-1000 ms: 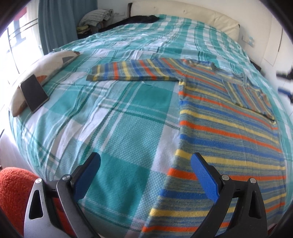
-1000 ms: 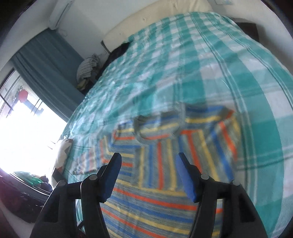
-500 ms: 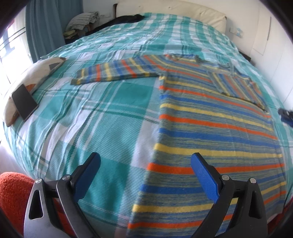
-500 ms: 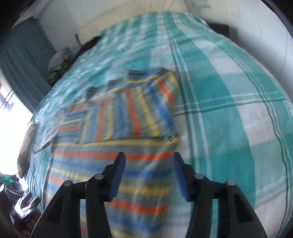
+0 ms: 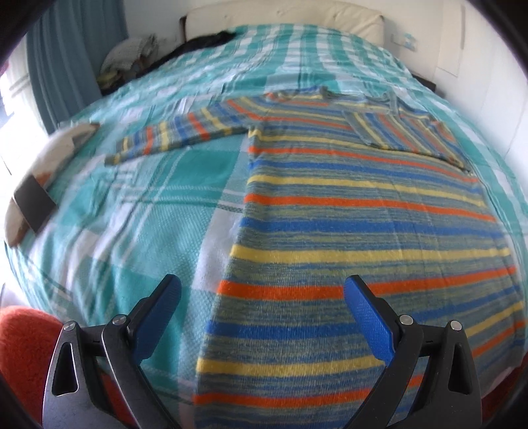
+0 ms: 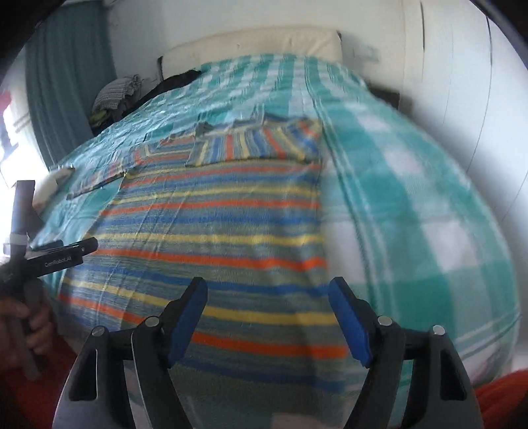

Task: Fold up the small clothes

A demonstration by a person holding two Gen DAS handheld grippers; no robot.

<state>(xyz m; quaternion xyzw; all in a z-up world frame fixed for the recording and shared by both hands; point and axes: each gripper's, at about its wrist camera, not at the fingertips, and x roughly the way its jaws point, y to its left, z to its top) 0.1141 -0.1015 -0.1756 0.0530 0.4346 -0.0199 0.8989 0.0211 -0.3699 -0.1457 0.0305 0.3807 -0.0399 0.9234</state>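
A striped sweater (image 5: 356, 237) in orange, yellow and blue lies flat on the bed. One sleeve (image 5: 184, 135) stretches out to the left; the other sleeve (image 5: 409, 135) is folded over the chest. My left gripper (image 5: 262, 297) hovers open above the sweater's lower left edge, nothing between its blue pads. In the right wrist view the same sweater (image 6: 211, 231) fills the middle. My right gripper (image 6: 267, 300) hangs above its lower right part, its jaws opening and nothing between them. The left gripper (image 6: 56, 254) and the hand holding it show at that view's left edge.
The bed carries a teal and white plaid cover (image 5: 138, 204). A pillow with a dark phone (image 5: 33, 204) on it lies at the left edge. Piled clothes (image 5: 128, 56) and a curtain (image 5: 72, 59) stand at the far left, a cream headboard (image 5: 287, 16) behind.
Both grippers drew back toward the sweater's hem, the right one sweeping far from the collar. The right gripper's jaws narrowed, then widened. The sweater has not moved.
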